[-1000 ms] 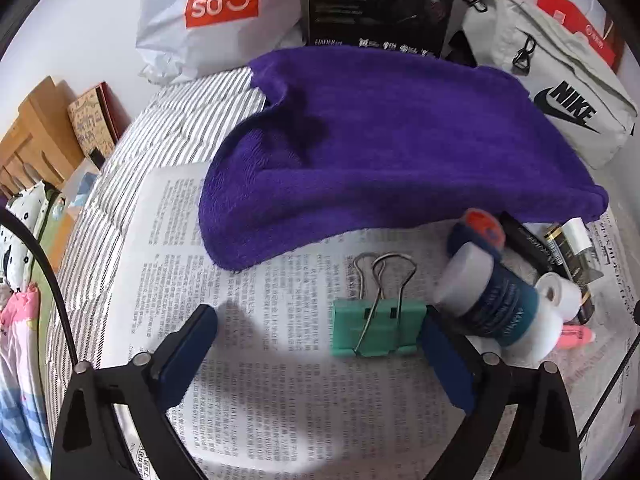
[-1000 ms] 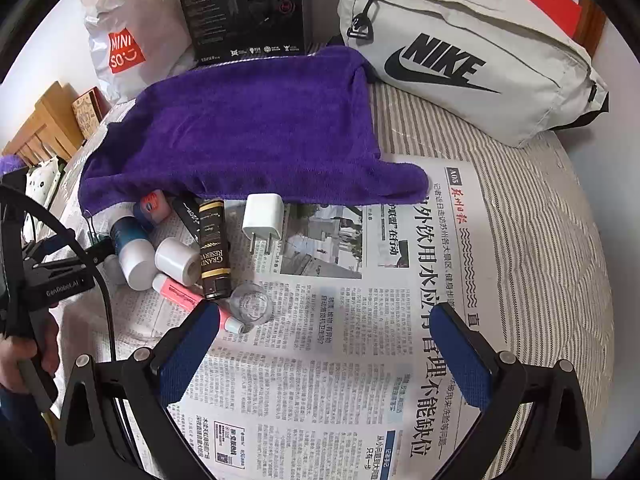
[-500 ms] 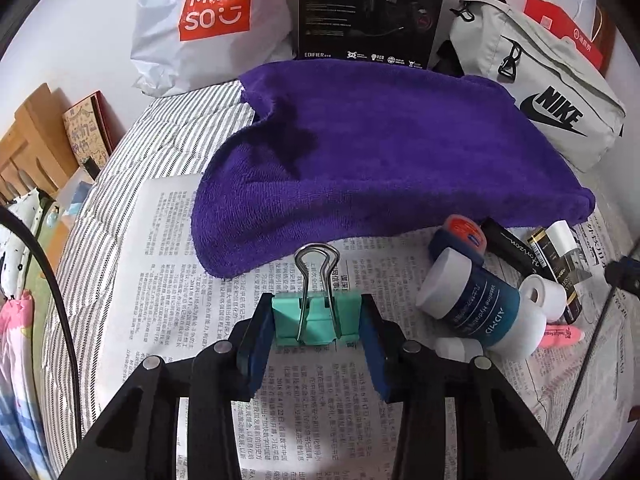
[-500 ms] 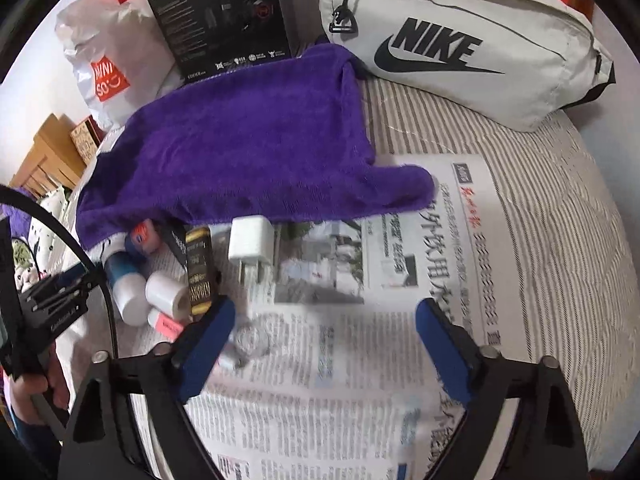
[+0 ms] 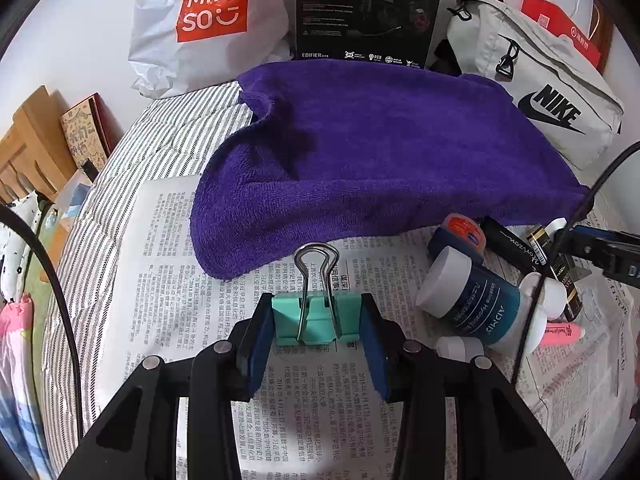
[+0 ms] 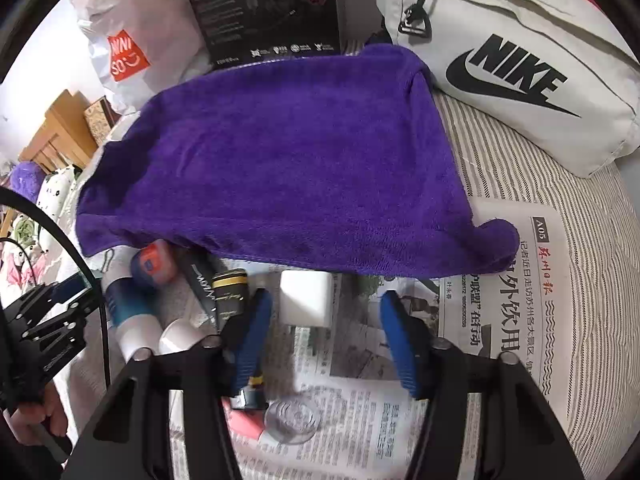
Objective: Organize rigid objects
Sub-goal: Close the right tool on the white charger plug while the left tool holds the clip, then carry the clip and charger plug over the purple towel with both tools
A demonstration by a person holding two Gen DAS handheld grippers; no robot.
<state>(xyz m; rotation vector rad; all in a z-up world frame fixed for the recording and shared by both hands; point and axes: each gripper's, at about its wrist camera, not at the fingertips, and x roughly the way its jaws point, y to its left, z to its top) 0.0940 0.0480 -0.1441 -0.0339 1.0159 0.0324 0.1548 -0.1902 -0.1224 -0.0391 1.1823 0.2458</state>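
My left gripper [image 5: 316,332] is shut on a mint green binder clip [image 5: 314,320] over the newspaper [image 5: 168,264], its wire handles pointing toward the purple towel [image 5: 372,148]. Right of it lie a blue and white bottle [image 5: 476,308], a blue jar with an orange lid [image 5: 460,232], dark tubes [image 5: 516,248] and a pink tube [image 5: 560,330]. My right gripper [image 6: 326,334] is open, its fingers on either side of a white charger plug [image 6: 306,300] without touching it. A clear round lid [image 6: 292,418] lies below it.
A white Nike bag [image 6: 520,68] lies at the back right, a black box [image 5: 368,8] and a Miniso bag [image 5: 208,20] at the back. The purple towel [image 6: 280,168] covers the middle of the striped bed [image 6: 592,280]. Wooden furniture [image 5: 28,148] stands at the left.
My left gripper closed on the binder clip and lifted it slightly. My right gripper moved forward and narrowed around the white charger plug.
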